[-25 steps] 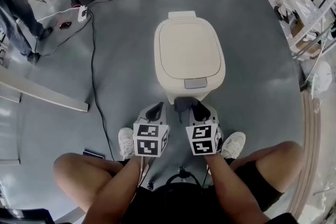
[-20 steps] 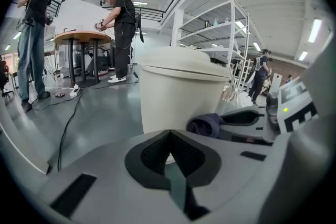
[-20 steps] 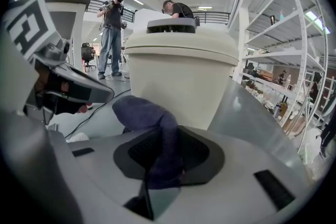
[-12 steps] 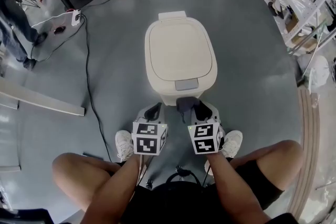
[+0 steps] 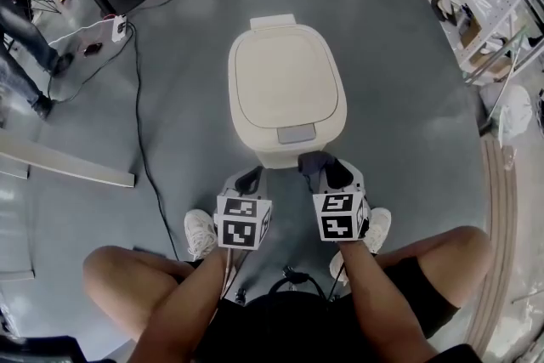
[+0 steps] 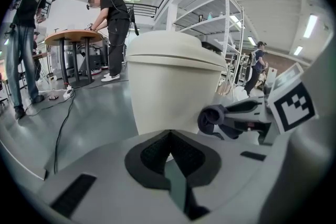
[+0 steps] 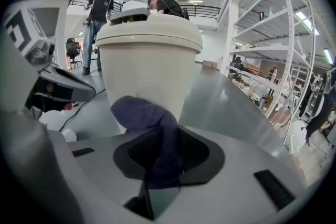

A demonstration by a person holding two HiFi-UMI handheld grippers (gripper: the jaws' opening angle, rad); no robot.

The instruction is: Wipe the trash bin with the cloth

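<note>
A cream trash bin (image 5: 286,93) with a closed lid stands on the grey floor straight ahead of me; it fills the left gripper view (image 6: 173,81) and the right gripper view (image 7: 148,68). My right gripper (image 5: 321,168) is shut on a dark blue cloth (image 7: 149,123), and the cloth (image 5: 313,161) sits at the bin's lower front, close to or touching its wall. My left gripper (image 5: 247,181) is shut with nothing in it, a little short of the bin's base.
A black cable (image 5: 140,123) runs across the floor left of the bin. A pale beam (image 5: 68,168) lies at the far left. People stand by a round table (image 6: 76,36) beyond. Metal shelving (image 5: 493,4) lines the right side. My shoes (image 5: 201,232) are just behind the grippers.
My right gripper has moved forward and slightly right, bringing the cloth up to the bin's lower front. The view has shifted so the bin sits higher and more left.
</note>
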